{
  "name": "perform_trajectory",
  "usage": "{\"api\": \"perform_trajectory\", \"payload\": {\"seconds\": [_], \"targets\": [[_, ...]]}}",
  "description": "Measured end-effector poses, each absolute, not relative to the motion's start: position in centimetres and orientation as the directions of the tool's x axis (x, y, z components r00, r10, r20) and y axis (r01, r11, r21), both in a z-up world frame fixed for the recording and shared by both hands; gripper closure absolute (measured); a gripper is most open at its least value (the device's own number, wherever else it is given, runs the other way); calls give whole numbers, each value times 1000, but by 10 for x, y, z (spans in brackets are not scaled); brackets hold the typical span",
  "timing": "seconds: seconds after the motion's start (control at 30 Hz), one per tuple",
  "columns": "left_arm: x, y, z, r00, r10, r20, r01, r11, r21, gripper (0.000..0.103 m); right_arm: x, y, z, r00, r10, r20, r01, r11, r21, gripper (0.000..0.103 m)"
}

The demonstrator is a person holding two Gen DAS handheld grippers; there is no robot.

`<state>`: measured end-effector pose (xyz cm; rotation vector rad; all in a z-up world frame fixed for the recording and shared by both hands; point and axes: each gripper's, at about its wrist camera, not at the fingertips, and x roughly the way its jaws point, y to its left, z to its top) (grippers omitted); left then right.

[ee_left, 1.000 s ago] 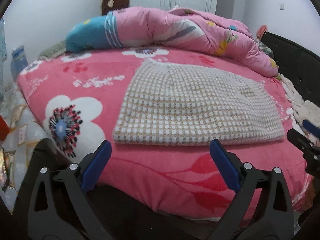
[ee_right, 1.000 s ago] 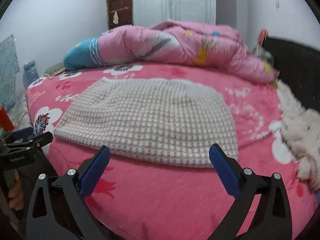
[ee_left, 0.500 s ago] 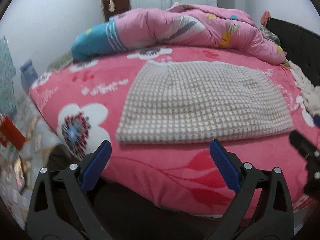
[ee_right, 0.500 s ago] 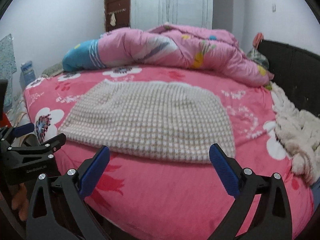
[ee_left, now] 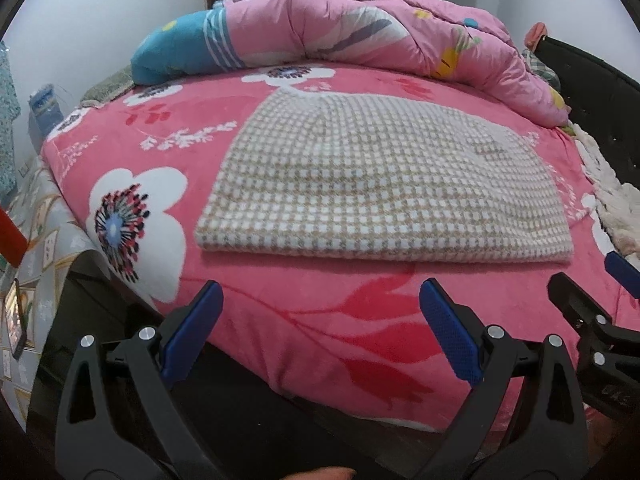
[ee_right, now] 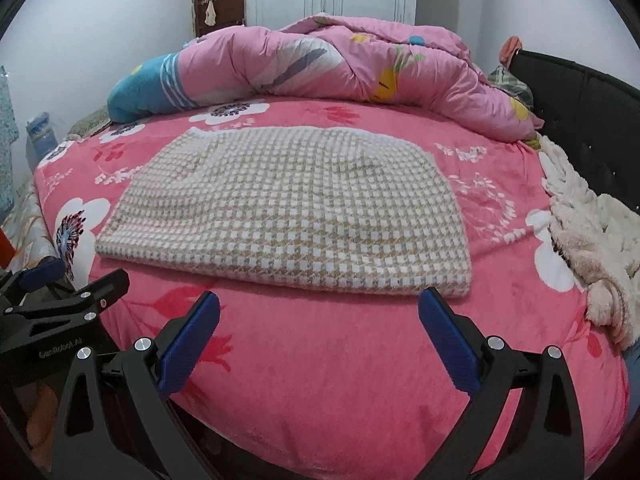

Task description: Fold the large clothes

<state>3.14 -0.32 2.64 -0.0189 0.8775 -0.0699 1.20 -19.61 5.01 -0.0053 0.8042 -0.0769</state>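
Observation:
A beige and white checked garment [ee_left: 372,180] [ee_right: 296,208] lies folded flat in the middle of a bed with a pink floral cover [ee_left: 312,320] [ee_right: 340,360]. Its thick folded edge faces me. My left gripper [ee_left: 320,304] hovers open over the bed's near edge, short of that fold, with nothing between its blue pads. My right gripper [ee_right: 318,314] is open too, just in front of the garment's near right corner. Each gripper shows at the side of the other's view, the right gripper [ee_left: 600,320] and the left gripper [ee_right: 52,304].
A rumpled pink quilt [ee_left: 360,36] [ee_right: 340,68] is heaped along the far side of the bed. A cream fluffy garment [ee_right: 588,236] [ee_left: 612,204] lies at the right edge beside a black headboard [ee_right: 580,112]. The floor and a patterned sheet [ee_left: 44,248] lie on the left.
Both grippers have drawn slightly nearer the bed and the garment's folded edge. The garment has not moved, and both stay open.

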Motion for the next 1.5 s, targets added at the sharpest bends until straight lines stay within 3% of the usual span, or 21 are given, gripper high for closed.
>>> {"api": "perform_trajectory", "payload": {"seconds": [1.5], "targets": [[33, -9, 24, 610, -130, -782, 75, 992, -106, 8, 13, -197, 53, 688, -80, -721, 63, 997, -51, 6]]}}
